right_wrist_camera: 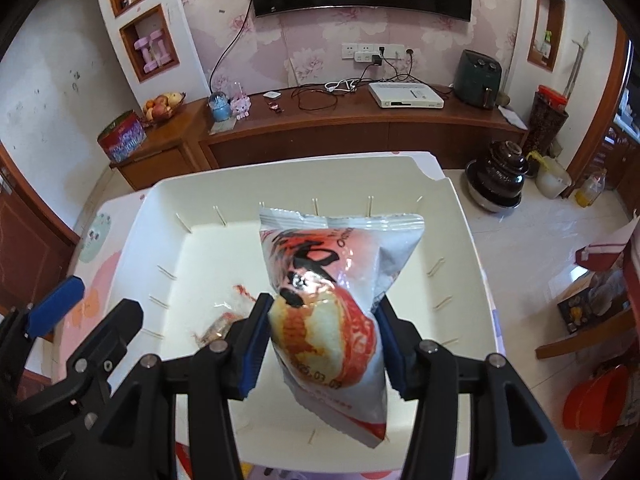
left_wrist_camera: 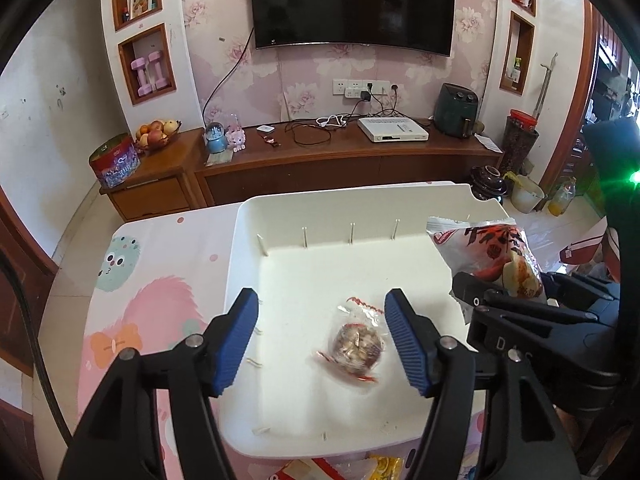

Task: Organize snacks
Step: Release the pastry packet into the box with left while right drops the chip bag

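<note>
My right gripper clamps a white-and-red snack bag at frame center, over the white tray; a clear-wrapped snack lies lower left.

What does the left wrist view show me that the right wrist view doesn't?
Left wrist only: the whole clear-wrapped round snack lying on the white bin floor, seen between the open left gripper jaws, and more packets at the bin's near edge.

Right wrist only: the right gripper shut on the red-and-white snack bag, held above the bin; the round snack is largely hidden.

Both: bin, bag, TV cabinet.
</note>
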A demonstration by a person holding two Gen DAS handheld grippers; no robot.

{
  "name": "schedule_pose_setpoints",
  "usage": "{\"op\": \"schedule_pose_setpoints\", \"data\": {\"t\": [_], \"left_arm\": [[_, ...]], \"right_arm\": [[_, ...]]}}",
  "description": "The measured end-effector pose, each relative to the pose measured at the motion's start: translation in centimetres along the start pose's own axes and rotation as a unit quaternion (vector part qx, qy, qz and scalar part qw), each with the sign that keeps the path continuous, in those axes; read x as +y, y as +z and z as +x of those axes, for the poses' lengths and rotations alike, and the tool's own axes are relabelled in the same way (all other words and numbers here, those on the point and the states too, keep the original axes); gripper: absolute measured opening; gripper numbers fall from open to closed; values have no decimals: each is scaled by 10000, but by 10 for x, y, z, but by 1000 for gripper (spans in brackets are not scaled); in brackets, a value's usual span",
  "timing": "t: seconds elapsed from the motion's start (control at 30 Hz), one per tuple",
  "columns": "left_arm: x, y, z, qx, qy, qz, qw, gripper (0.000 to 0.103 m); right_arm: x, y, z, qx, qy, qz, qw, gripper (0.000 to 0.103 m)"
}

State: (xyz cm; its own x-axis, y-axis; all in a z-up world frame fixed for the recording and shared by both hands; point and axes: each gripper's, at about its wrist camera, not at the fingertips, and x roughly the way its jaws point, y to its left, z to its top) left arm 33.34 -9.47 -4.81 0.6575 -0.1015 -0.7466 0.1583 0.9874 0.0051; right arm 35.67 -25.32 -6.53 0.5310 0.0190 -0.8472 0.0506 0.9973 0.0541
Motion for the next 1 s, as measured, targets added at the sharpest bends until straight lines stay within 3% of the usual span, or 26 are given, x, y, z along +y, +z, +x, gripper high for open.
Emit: {"op": "schedule_pose_setpoints", "data": {"t": [0.23,0.5,0.73,1.0], "left_arm": [[2,-8,-5,43,45,-28,10000,65],[11,-15,-27,-5,96,-179,9998,65],[17,-23,-66,-118,55,-283,9995,65],[17,-37,-138,-502,65,-270,9984,69]], "right_arm": [[6,-3,0,167,-417,-105,9989,52],[4,-12,-18,114,-367,14,9993,51],[5,-25,-60,-171,-227,36,9996,52],[8,-49,-129,-676,-84,81,9976,52]]}}
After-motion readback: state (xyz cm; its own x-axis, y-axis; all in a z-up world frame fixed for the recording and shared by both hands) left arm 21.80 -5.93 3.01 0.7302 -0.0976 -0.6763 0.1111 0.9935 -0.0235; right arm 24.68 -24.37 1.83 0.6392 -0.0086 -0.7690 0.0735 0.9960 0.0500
